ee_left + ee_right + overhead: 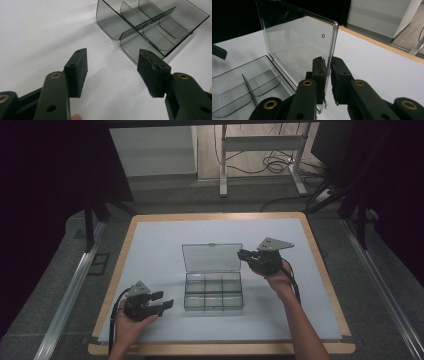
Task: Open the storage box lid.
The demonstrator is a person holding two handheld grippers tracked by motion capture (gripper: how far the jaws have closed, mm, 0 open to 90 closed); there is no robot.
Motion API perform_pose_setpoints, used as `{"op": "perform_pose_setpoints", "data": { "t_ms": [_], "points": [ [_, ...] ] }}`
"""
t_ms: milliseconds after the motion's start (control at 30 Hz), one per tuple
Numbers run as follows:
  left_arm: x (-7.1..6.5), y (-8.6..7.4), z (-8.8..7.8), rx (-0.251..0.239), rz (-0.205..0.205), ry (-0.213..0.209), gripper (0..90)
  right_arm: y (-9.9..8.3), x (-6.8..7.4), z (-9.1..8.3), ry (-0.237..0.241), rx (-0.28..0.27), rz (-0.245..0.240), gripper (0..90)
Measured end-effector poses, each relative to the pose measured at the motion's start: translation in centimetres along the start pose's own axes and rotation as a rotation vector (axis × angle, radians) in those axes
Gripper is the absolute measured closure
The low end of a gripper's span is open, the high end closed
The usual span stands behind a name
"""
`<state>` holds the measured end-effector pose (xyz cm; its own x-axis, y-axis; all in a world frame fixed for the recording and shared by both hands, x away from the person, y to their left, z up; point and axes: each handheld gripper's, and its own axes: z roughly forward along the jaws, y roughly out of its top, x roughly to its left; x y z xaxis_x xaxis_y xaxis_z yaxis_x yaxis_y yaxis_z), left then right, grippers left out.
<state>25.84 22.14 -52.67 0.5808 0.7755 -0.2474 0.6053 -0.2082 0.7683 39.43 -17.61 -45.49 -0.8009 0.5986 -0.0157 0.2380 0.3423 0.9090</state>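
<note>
A clear smoky plastic compartment box (pixel 213 292) sits mid-table, its hinged lid (pixel 212 257) standing upright behind the tray. My right gripper (pixel 242 254) is at the lid's right edge. In the right gripper view its pads (pixel 322 71) pinch that edge of the lid (pixel 297 42), with the tray's empty compartments (pixel 244 82) below left. My left gripper (pixel 165 300) rests low near the table's front left, pointing at the box's left end. In the left gripper view it (pixel 112 72) stands open with nothing between its fingers, a short way from the box (pixel 150 27).
A white mat (pixel 160 240) covers the wooden table (pixel 320 265). Behind the table stand a desk frame's legs (pixel 223 170) and floor cables (pixel 275 165). Metal rails (pixel 70 295) run along both sides of the table.
</note>
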Motion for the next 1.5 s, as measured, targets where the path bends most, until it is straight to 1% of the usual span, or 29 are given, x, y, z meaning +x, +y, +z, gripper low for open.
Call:
{"op": "perform_pose_setpoints", "data": {
  "t_ms": [267, 700, 1000, 1067, 1133, 1167, 1267, 1333, 1367, 1400, 1433, 1467, 1500],
  "points": [
    [0.1, 0.0, -0.1, -0.003, -0.002, 0.003, 42.4, 0.0, -0.4, 0.4, -0.001, 0.004, 0.014, 80.4],
    [0.1, 0.0, -0.1, -0.004, 0.0, 0.002, 42.4, -0.3, -1.3, 1.1, -0.007, 0.024, 0.031, 80.5],
    [0.1, -0.1, 0.0, -0.005, 0.001, 0.003, 42.4, -0.7, -2.3, 2.1, -0.002, 0.043, 0.071, 78.5],
    [0.1, -0.1, 0.0, -0.005, 0.001, 0.003, 42.4, -0.9, -2.7, 2.4, 0.002, 0.056, 0.092, 77.6],
    [0.1, -0.1, 0.0, -0.004, 0.001, 0.004, 42.4, -1.0, -2.9, 2.6, 0.005, 0.063, 0.098, 77.1],
    [0.1, -0.1, 0.0, -0.004, 0.001, 0.004, 42.4, -1.1, -3.0, 2.7, 0.002, 0.072, 0.103, 78.2],
    [0.2, -0.1, 0.0, -0.004, 0.0, 0.005, 42.4, -1.5, -3.3, 3.3, 0.002, 0.099, 0.117, 77.3],
    [0.2, -0.1, -0.1, -0.004, 0.0, 0.005, 42.4, -1.8, -3.5, 3.6, -0.006, 0.124, 0.133, 76.0],
    [0.2, -0.1, -0.1, -0.004, 0.0, 0.005, 42.4, -2.0, -3.7, 3.9, -0.019, 0.161, 0.162, 74.6],
    [0.3, -0.1, -0.1, -0.005, 0.0, 0.006, 42.4, -2.1, -3.8, 3.9, -0.022, 0.177, 0.179, 73.5],
    [0.3, -0.1, -0.1, -0.005, 0.0, 0.006, 42.4, -2.1, -3.8, 3.9, -0.022, 0.177, 0.179, 73.5],
    [0.3, -0.1, -0.1, -0.005, -0.001, 0.004, 42.4, -2.1, -3.9, 3.9, -0.024, 0.193, 0.195, 72.0],
    [0.2, -0.1, 0.0, -0.004, 0.0, 0.005, 42.4, -2.1, -3.9, 3.8, -0.024, 0.194, 0.193, 71.4]
  ]
}}
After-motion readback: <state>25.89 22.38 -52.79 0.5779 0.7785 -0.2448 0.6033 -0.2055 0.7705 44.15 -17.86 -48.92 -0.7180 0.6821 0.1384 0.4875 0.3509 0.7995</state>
